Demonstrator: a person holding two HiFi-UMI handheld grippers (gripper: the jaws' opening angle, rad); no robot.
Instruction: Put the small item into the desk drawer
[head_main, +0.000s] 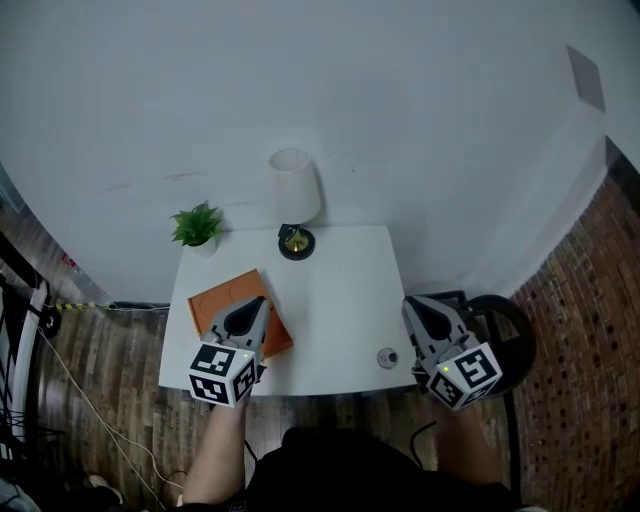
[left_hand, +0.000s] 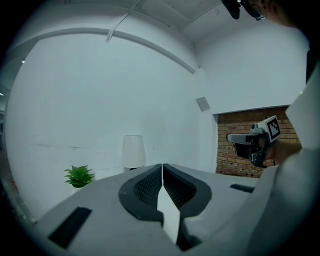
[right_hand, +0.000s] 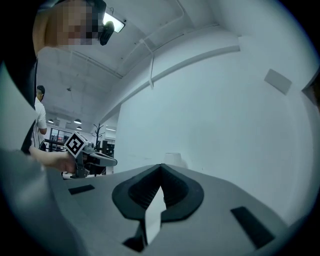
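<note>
A small round grey item (head_main: 387, 357) lies near the front right corner of the white desk (head_main: 340, 290). No drawer shows from above. My left gripper (head_main: 262, 303) hovers over an orange book (head_main: 237, 312) at the desk's front left, shut with nothing in it; in its own view the jaws meet at the tip of the left gripper (left_hand: 162, 165). My right gripper (head_main: 410, 304) hangs at the desk's right edge, just right of the small item and apart from it. In its own view the right gripper (right_hand: 160, 166) is shut and holds nothing.
A potted plant (head_main: 197, 226) and a white lamp (head_main: 295, 190) stand at the back of the desk by the white wall; the plant (left_hand: 79, 176) and lamp (left_hand: 133, 151) also show ahead of the left gripper. A dark round object (head_main: 505, 335) sits right of the desk. Cables (head_main: 80, 390) lie on the wooden floor.
</note>
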